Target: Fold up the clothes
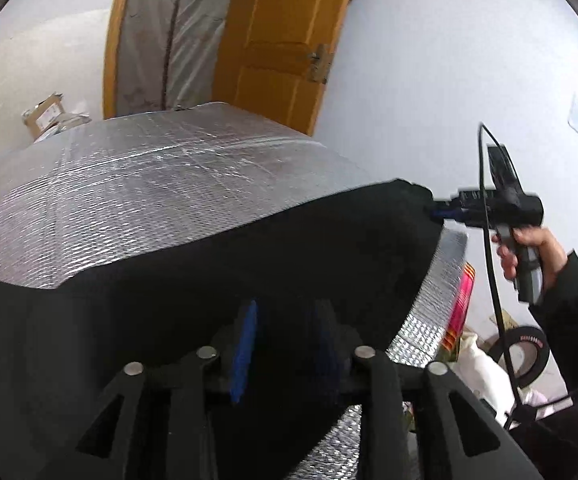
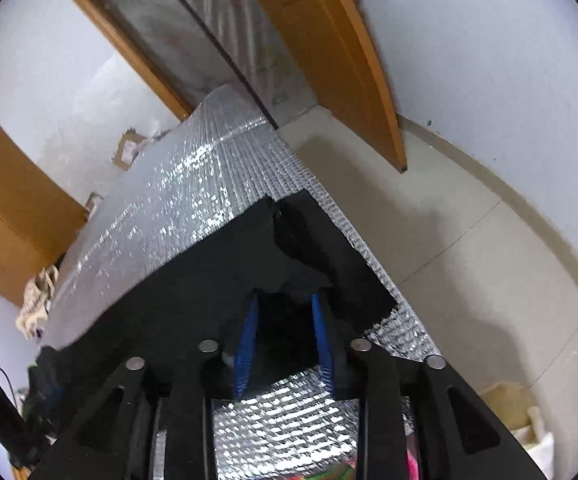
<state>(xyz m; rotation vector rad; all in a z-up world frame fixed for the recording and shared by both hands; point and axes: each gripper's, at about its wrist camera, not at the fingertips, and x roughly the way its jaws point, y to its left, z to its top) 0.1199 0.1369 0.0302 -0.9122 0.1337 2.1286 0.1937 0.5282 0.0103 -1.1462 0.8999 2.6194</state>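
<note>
A black garment (image 1: 249, 248) lies spread along the near edge of a table covered in silver foil (image 1: 149, 184). My left gripper (image 1: 287, 306) stands over the cloth with its blue pads apart and dark fabric in the gap, not pinched. At the garment's far right corner sits my right gripper (image 1: 435, 212), held by a hand (image 1: 529, 244). In the right wrist view the garment (image 2: 193, 280) ends in a folded corner by the table's edge. There my right gripper (image 2: 285, 298) is open, with the cloth's edge between its tips and bare foil (image 2: 285, 408) below.
An open wooden door (image 1: 277, 40) and a foil-hung doorway stand behind the table. Cardboard boxes (image 1: 45, 114) lie at the back left. A roll of black tape (image 1: 521, 350) and bags sit on the floor at the right. A beige cloth (image 2: 37, 296) hangs off the far side.
</note>
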